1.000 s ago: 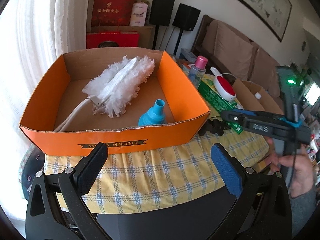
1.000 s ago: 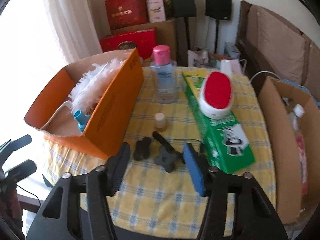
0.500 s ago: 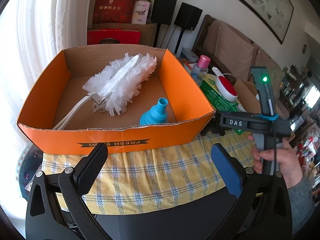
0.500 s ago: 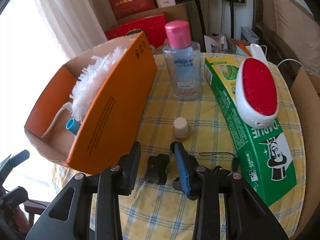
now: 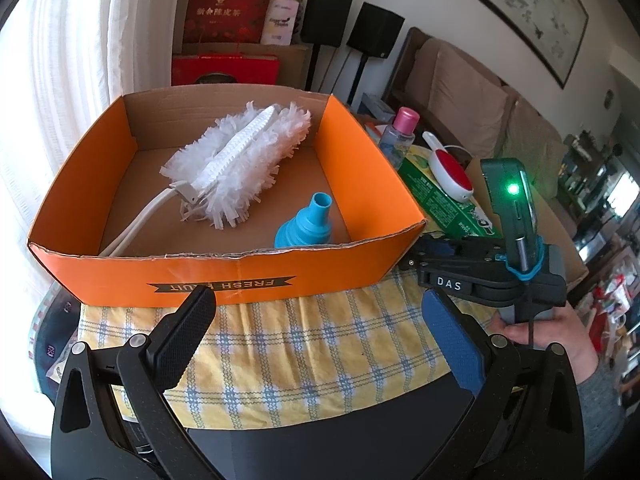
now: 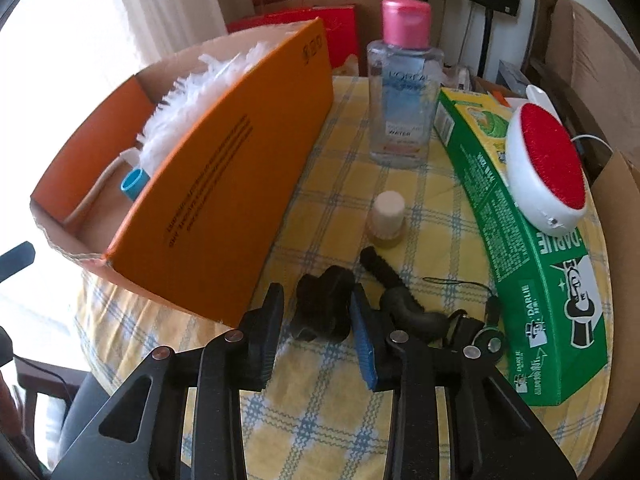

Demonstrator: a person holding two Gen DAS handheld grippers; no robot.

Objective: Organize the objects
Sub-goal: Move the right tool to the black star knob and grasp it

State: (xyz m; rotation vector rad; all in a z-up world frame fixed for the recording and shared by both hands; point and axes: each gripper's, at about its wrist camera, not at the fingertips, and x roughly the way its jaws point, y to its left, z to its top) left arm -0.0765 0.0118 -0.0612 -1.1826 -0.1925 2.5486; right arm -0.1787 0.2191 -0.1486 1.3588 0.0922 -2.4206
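The orange box (image 6: 208, 208) serves as the landmark on the yellow checked tablecloth (image 6: 332, 420), and inside it, seen from the left wrist camera, a white duster (image 5: 240, 152) lies with its long axis running from the near left corner toward the far right corner, handle end nearest the camera; a blue funnel (image 5: 306, 224) stands to the right of the duster against the box's near wall, spout tilted up and to the right. In front of the box the left gripper (image 5: 320, 344) hangs over the cloth with its jaws spread wide and nothing between them. Just off the box's near right corner a small black knobbly object (image 6: 322, 306) lies on the cloth, its longer side running away from the camera; the right gripper (image 6: 316, 326) straddles it with jaws closing, the blue pad against its right side, a sliver of gap on the left. Right of that lies a black mini tripod (image 6: 404, 300), one leg pointing up toward a small white-capped bottle (image 6: 387, 216). Behind stands a pink-capped bottle (image 6: 404, 80), and farthest right of the box a green carton (image 6: 520, 248) carries a red lint brush (image 6: 548, 160)
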